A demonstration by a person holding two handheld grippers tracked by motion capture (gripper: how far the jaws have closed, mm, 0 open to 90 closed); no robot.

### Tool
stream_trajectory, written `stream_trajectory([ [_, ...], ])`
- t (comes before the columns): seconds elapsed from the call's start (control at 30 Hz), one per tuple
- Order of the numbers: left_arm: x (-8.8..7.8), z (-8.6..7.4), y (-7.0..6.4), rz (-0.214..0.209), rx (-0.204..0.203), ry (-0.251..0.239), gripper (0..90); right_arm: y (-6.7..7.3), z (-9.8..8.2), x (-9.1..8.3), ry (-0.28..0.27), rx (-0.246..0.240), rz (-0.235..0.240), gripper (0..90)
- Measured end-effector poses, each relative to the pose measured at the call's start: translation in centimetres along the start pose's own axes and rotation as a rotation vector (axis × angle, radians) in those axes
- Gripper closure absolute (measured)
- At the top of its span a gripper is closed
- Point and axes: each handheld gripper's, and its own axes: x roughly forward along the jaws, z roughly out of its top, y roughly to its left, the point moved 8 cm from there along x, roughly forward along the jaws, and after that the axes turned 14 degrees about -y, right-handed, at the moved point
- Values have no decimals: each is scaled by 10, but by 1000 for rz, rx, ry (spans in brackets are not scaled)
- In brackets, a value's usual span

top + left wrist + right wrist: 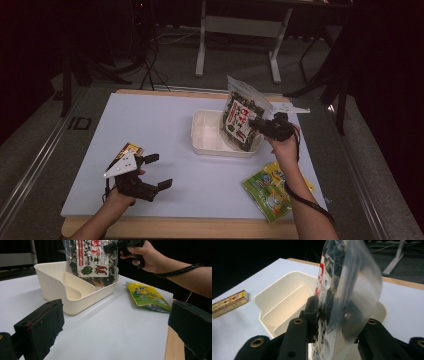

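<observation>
Your right gripper [261, 126] is holding a clear bag of dried seaweed and chilli mix [241, 116] upright over the right end of the cream tray [207, 134]; in the right gripper view the bag [348, 290] is standing between the two black jaws, and the left jaw is pressing against its printed face, while the far jaw is showing blurred through the plastic, so you are gripping the bag with the jaws partway apart. In the left gripper view the bag's bottom edge [93, 267] is sitting inside the tray [56, 285], in the larger compartment beside the curved divider, and your right hand [141, 253] is gripping its tool at the bag's upper right corner.

Your left gripper [150, 172] is resting at the near left of the white table [150, 125], its jaws standing wide apart with nothing between them; the left gripper view is looking between those jaws across bare tabletop [105, 322] toward the tray.

A small yellow and red box [129, 149] is lying on the table just beyond your left gripper, and it is showing in the right gripper view [229, 303] well to the left of the tray [279, 302]. A yellow-green spouted pouch [272, 192] is lying flat near the table's front right corner, beside your right forearm; it is well apart from the tray [147, 296].
</observation>
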Motion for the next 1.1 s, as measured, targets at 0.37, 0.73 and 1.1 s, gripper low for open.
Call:
stream_trajectory([
  [0.37, 0, 0, -1, -5, 7, -1, 5, 5, 21, -30, -45, -32, -35, 467],
  [0.73, 1, 1, -3, -11, 5, -1, 5, 12, 22, -75, -38, -89, -80, 431],
  [1.1, 3, -1, -7, -23, 3, 4, 5, 17, -2, -112, 39, -108, -88, 406],
])
